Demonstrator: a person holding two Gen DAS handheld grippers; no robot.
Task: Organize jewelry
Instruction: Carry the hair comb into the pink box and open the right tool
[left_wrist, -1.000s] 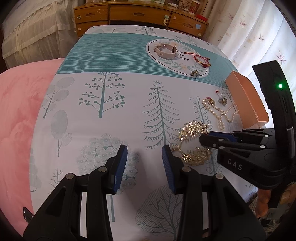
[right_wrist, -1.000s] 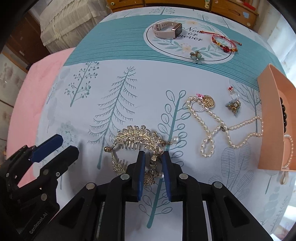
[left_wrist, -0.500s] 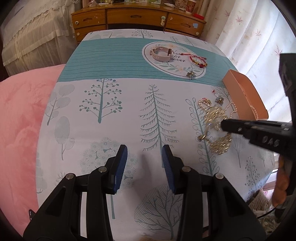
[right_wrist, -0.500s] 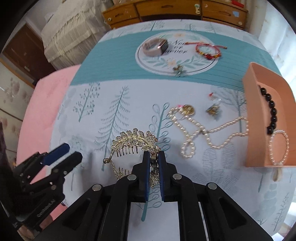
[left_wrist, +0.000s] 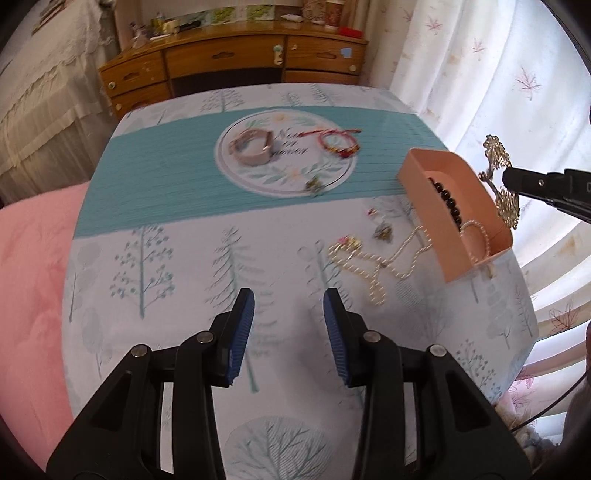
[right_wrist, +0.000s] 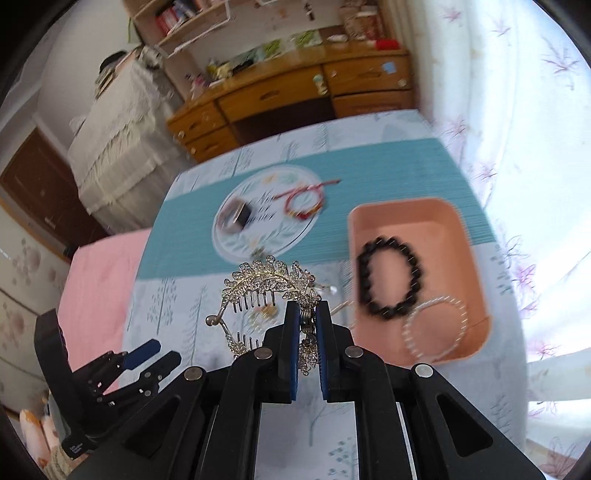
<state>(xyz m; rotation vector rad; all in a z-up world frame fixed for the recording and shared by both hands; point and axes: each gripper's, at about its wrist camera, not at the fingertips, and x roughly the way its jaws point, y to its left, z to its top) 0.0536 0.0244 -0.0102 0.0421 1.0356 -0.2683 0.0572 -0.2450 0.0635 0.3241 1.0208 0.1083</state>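
Observation:
My right gripper (right_wrist: 306, 314) is shut on a gold leaf-shaped hair comb (right_wrist: 266, 284), lifted off the table. In the left wrist view the comb (left_wrist: 498, 162) hangs beside the far side of the peach tray (left_wrist: 424, 188), held by the right gripper (left_wrist: 508, 179). The tray (right_wrist: 406, 218) holds a black bead bracelet (right_wrist: 391, 280) and a pearl bracelet (right_wrist: 436, 328). My left gripper (left_wrist: 288, 325) hovers open over the tablecloth with nothing between its fingers. A pearl necklace (left_wrist: 376, 262) lies on the cloth just left of the tray.
On the round print lie a pink watch (left_wrist: 253, 149), a red cord bracelet (left_wrist: 338, 142) and a small flower brooch (left_wrist: 314, 182). A charm (left_wrist: 384, 232) and a small ring piece (left_wrist: 349, 242) sit near the necklace. A wooden dresser (left_wrist: 236, 62) stands behind, curtains on the right.
My right gripper closed on the hair comb and lifted it up and to the right, toward the tray. My left gripper rose and shifted, staying open.

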